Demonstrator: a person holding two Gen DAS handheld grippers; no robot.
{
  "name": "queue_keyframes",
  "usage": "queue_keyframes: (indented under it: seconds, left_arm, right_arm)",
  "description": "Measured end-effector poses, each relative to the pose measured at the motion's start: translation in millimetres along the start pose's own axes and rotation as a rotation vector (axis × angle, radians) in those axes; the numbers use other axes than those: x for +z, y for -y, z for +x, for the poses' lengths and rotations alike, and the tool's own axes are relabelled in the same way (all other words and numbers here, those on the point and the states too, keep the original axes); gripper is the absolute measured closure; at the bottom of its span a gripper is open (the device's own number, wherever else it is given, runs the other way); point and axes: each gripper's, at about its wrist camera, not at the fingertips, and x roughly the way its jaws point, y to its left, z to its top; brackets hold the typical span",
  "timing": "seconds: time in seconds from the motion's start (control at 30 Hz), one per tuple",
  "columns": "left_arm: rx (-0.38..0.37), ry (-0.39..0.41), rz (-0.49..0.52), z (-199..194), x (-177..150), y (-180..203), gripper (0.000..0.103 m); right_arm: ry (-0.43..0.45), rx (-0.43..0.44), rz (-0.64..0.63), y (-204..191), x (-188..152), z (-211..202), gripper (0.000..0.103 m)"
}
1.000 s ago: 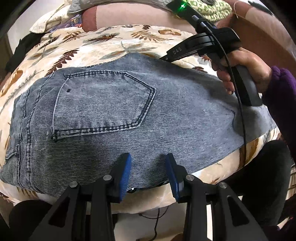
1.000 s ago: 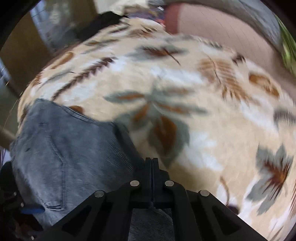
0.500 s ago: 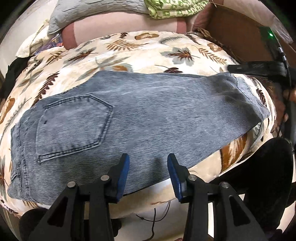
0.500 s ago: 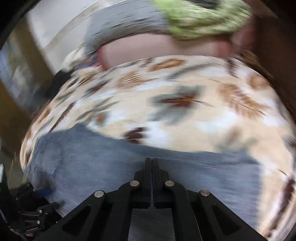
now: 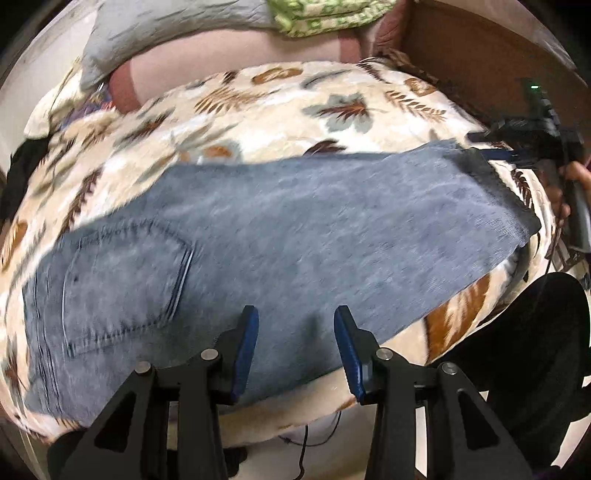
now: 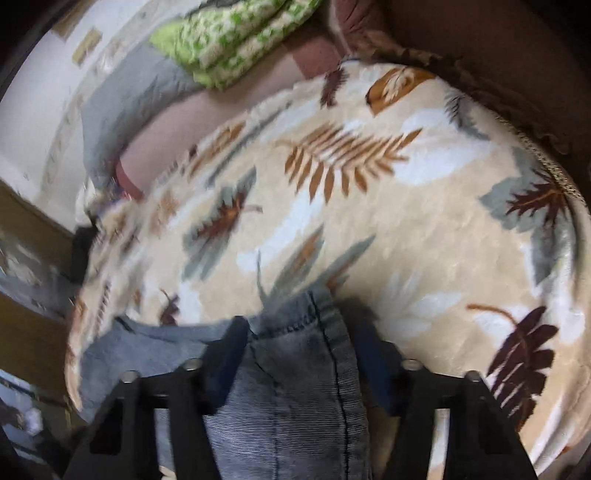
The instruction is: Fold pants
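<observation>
A: Where are the jeans [image 5: 280, 236]?

B: Spread flat across the leaf-print blanket [image 5: 258, 107], waist and back pocket [image 5: 125, 280] toward 8 o'clock in the left wrist view, the leg hem out at 3 o'clock. Motion blur smears the stitching, so the pocket seams are hard to read.

A: And the left gripper [image 5: 295, 347]?

B: Released. Its blue pads stand apart over the near edge of the denim at 6 o'clock, with nothing pinched between them.

A: The right gripper [image 6: 299, 354]?

B: Its jaws have just been opening. In its own view the hem lies between the two fingers, but they sit clear of the cloth on both sides, so it has let go. From the left view it appears at 3 o'clock, just beside the hem corner, held by a hand [image 5: 569, 192] that the frame edge cuts off.

A: Anything else hard to see?

B: A grey pillow [image 5: 166, 33] and a green patterned cloth [image 5: 325, 14] at 12 o'clock are cropped. The blanket's near edge hides whatever is under it.
</observation>
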Motion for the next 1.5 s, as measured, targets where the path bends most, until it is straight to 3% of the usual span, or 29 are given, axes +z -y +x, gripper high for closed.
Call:
queue_keyframes:
  seconds: [0.07,0.1,0.23,0.37,0.43,0.5,0.57,0.6,0.73,0.83,0.97,1.07,1.13,1.23,1.3,1.4,1.5]
  left_arm:
    - [0.000,0.004,0.017,3.8,7.8,7.5,0.059]
    - [0.003,0.006,0.022,7.9,10.8,10.5,0.059]
    - [0.034,-0.078,0.003,38.2,12.7,12.4,0.058]
    - [0.082,-0.080,0.016,43.9,7.7,17.1,0.054]
    - [0.102,-0.087,0.029,42.3,7.7,19.9,0.052]
    - [0.081,-0.089,0.007,37.0,9.0,18.3,0.052]
    - [0.093,-0.070,0.009,29.4,8.9,19.8,0.052]
    - [0.100,-0.057,0.014,25.5,9.9,22.5,0.052]
    - [0.059,0.003,0.038,13.4,11.2,38.6,0.052]
    - [0.077,0.022,0.042,15.1,14.6,45.8,0.046]
    - [0.152,-0.013,-0.026,24.9,15.7,34.5,0.044]
    - [0.215,0.008,-0.101,16.4,8.0,15.9,0.040]
    - [0.265,0.022,-0.160,9.8,2.1,-3.3,0.030]
    - [0.336,-0.005,-0.262,7.7,-7.6,-32.4,0.027]
    - [0.320,-0.035,-0.322,13.7,-12.0,-47.7,0.027]
    - [0.313,-0.093,-0.312,28.7,-21.1,-54.3,0.026]
    - [0.284,-0.065,-0.325,28.7,-29.3,-58.8,0.024]
  right_arm:
    - [0.016,-0.048,-0.018,1.3,-2.5,4.9,0.083]
    - [0.029,-0.044,-0.026,1.1,-2.6,4.4,0.088]
    - [0.136,-0.019,-0.023,-1.8,-0.2,-10.6,0.089]
    - [0.093,-0.067,0.004,4.2,2.3,6.2,0.088]
    - [0.100,-0.048,0.018,7.2,0.4,3.7,0.085]
    - [0.148,0.027,0.066,13.3,0.1,-16.2,0.074]
    - [0.234,0.053,0.118,18.9,-5.7,-45.1,0.039]
    - [0.262,0.070,0.133,20.4,-10.8,-57.5,0.034]
    - [0.302,0.234,0.161,24.2,-46.2,-92.9,0.034]
    - [0.313,0.291,0.168,17.9,-66.7,-98.3,0.034]
    - [0.260,0.117,0.025,-24.2,-86.1,-81.5,0.034]
    - [0.249,0.008,-0.101,-58.3,-105.3,-60.0,0.034]
    - [0.234,-0.024,-0.139,-72.0,-113.0,-44.0,0.034]
    - [0.170,-0.079,-0.141,-81.5,-121.3,-14.1,0.034]
    - [0.118,-0.116,-0.118,-78.1,-123.7,3.0,0.034]
    - [0.114,-0.151,-0.156,-79.1,-126.2,9.0,0.034]
    - [0.122,-0.168,-0.185,-82.5,-130.0,13.8,0.027]
